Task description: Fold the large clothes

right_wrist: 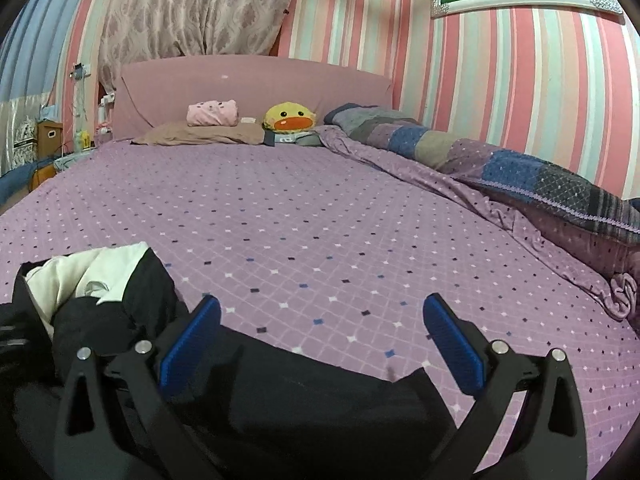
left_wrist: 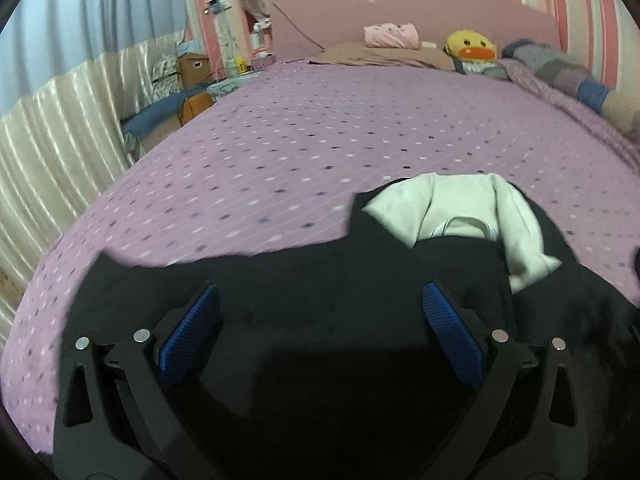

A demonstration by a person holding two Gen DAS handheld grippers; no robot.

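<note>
A: Blue pads of the left gripper are standing wide apart, released, gripping nothing. Black garment is lying bunched on the purple bedspread, spreading under and between both fingers, its far edge reaching just past the fingertips.

B: Containers?

A: One brown box is sitting beyond the bed's far-left corner, beside the headboard. Contents are not showing. Small bottles are crowding the stand next to it, too small to identify.

B: White cloth?

A: White lining is turning out of the black garment, beyond the left gripper's right fingertip, toward the headboard.

B: Right side?

A: Right gripper is likewise hanging spread, holding nothing. Black fabric is running under its left finger and across the gap between the fingers near their bases; the tips are hovering over bare bedspread. The bunched part with white lining is lying just left of the left fingertip.

B: Near the headboard?

A: Yellow duck plush is leaning against it, a folded pink item is resting on a tan pillow beside the duck, and a patchwork quilt is trailing away from the headboard along the striped wall.
</note>
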